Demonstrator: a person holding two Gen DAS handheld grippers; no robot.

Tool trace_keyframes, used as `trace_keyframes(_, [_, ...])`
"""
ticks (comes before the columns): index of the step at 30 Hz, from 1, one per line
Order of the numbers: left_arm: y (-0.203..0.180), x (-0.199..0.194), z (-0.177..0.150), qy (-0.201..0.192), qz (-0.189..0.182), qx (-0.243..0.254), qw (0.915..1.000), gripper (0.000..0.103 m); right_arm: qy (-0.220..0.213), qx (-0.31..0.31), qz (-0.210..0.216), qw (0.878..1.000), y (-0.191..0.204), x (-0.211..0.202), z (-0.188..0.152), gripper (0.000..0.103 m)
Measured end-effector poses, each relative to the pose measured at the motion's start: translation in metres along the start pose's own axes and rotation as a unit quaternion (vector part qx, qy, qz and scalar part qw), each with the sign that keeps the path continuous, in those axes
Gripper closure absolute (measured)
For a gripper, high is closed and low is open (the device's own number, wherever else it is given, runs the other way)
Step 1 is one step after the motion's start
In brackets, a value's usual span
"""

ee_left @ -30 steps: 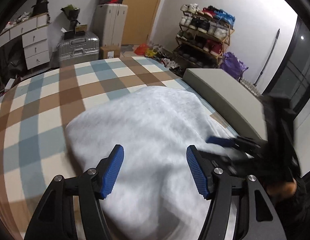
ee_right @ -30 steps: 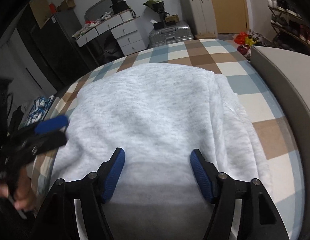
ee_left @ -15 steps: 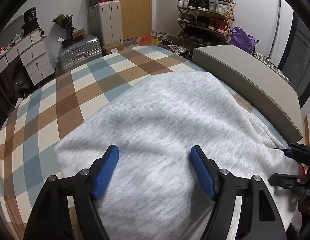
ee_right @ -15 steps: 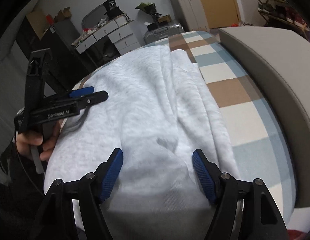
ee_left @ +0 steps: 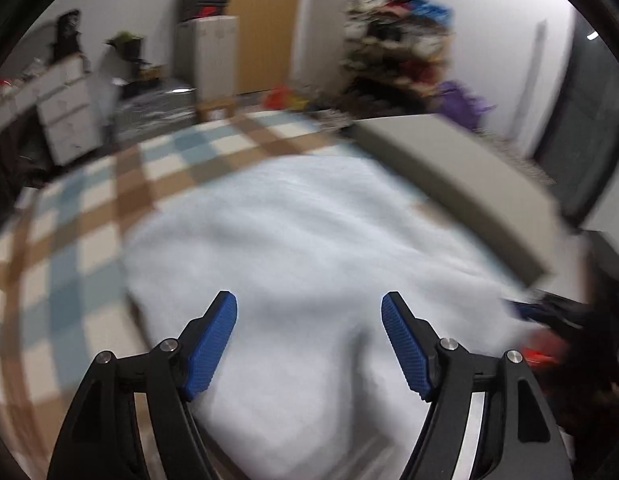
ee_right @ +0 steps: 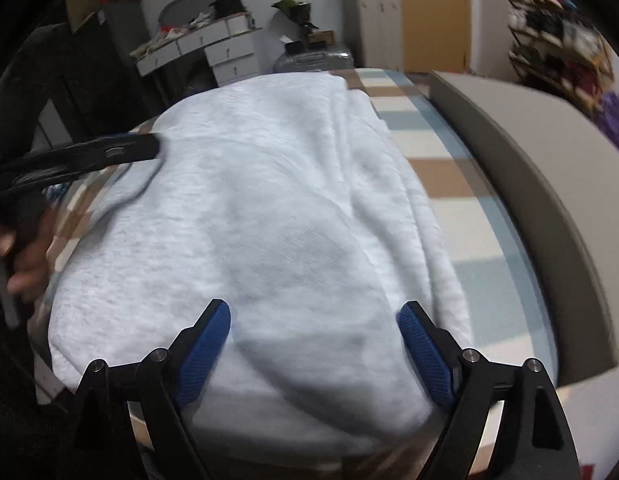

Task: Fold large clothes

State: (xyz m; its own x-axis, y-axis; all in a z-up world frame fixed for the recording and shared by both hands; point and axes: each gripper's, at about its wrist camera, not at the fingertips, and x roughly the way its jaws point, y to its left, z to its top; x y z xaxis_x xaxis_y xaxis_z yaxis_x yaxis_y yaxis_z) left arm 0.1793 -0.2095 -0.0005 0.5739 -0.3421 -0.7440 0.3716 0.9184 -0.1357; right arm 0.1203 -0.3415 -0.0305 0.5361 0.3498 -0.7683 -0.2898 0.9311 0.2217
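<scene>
A large light grey sweatshirt (ee_left: 309,248) lies folded on the checked bedspread (ee_left: 81,240); it also fills the right wrist view (ee_right: 269,220). My left gripper (ee_left: 309,312) is open and empty, just above the garment's near part. My right gripper (ee_right: 313,320) is open and empty over the garment's near edge. The left gripper also shows at the left of the right wrist view (ee_right: 109,152), over the garment's left edge, its jaws edge-on. The right gripper appears blurred at the right edge of the left wrist view (ee_left: 549,312).
A grey padded bench (ee_right: 549,184) runs along the bed's right side. Beyond the bed stand suitcases (ee_left: 213,60), white drawers (ee_left: 65,108) and a shoe rack (ee_left: 397,40). The left wrist view is motion-blurred.
Both grippers have shifted over the garment while staying open. The left view swung and is now blurred. The right gripper moved back toward the garment's near edge.
</scene>
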Motion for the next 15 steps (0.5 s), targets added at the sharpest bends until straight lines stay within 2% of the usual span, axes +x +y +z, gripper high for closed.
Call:
trace_keyframes(2, [-0.026,-0.004,-0.021,0.023,-0.032,0.041,0.9984,0.032,0.003,-0.001,-0.010,1.000,-0.004,-0.012,-0.003,0.017])
trace_keyframes(3, [-0.040,0.002,-0.037,0.047,-0.043,0.069,0.9956,0.032,0.000,0.001,-0.012,1.000,-0.005,-0.019,-0.003,0.017])
trace_keyframes(5, [-0.057,0.003,-0.057,0.025,0.002,0.120,0.9925,0.030,-0.014,0.004,-0.029,0.999,-0.005,-0.037,0.000,0.017])
trace_keyframes(6, [-0.063,0.000,-0.064,0.020,0.010,0.131,0.9911,0.030,-0.022,0.004,-0.031,0.999,-0.004,-0.042,0.001,0.016])
trace_keyframes(9, [-0.059,-0.015,-0.068,0.022,-0.040,0.093,0.9947,0.031,-0.070,-0.005,-0.009,0.997,0.008,-0.061,0.013,0.016])
trace_keyframes(12, [-0.060,-0.019,-0.077,0.017,-0.037,0.097,0.9945,0.031,-0.089,-0.013,0.035,0.995,0.023,-0.051,0.023,0.016])
trace_keyframes(14, [-0.063,-0.020,-0.081,0.014,-0.026,0.106,0.9940,0.031,-0.078,-0.013,0.039,0.996,0.029,-0.028,0.027,0.023])
trace_keyframes(15, [-0.064,-0.021,-0.082,0.012,-0.022,0.108,0.9939,0.030,-0.053,-0.021,0.021,0.998,0.029,-0.003,0.026,0.040])
